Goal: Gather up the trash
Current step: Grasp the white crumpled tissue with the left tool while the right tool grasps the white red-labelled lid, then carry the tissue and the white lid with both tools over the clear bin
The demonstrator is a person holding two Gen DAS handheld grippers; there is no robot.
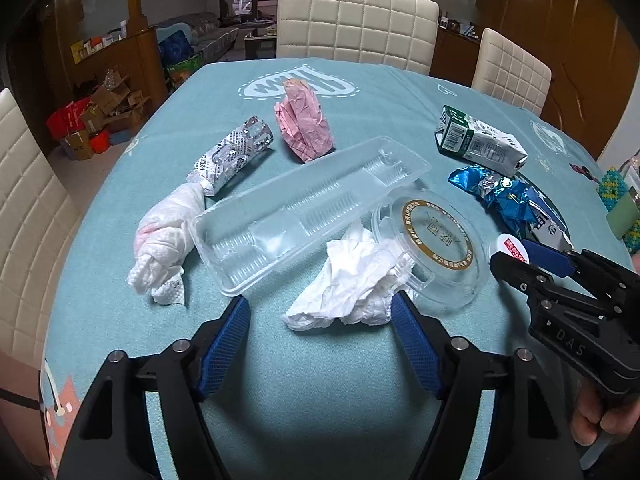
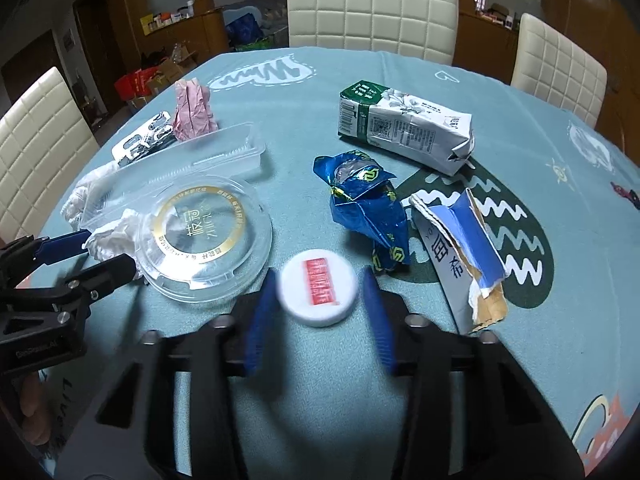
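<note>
My left gripper (image 1: pixel 320 306) is open, its blue fingers either side of a crumpled white tissue (image 1: pixel 352 284) on the teal tablecloth. My right gripper (image 2: pixel 320 280) is open around a white round cap (image 2: pixel 319 287) with a red label, not closed on it; the fingers look blurred. Near them lie a clear round lid (image 2: pixel 200 236), a long clear plastic tray (image 1: pixel 304 208), a blue foil wrapper (image 2: pixel 366 208), a green-white carton (image 2: pixel 404 126), a torn blue box (image 2: pixel 460 256), a pink crumpled paper (image 1: pixel 304 122), a blister pack (image 1: pixel 236 152) and a second tissue wad (image 1: pixel 164 240).
The table (image 1: pixel 320 380) is ringed by cream padded chairs (image 1: pixel 356 20) at the far side and left. The left gripper shows at the left edge of the right wrist view (image 2: pixel 84 252). Boxes and clutter lie on the floor at the far left (image 1: pixel 100 116).
</note>
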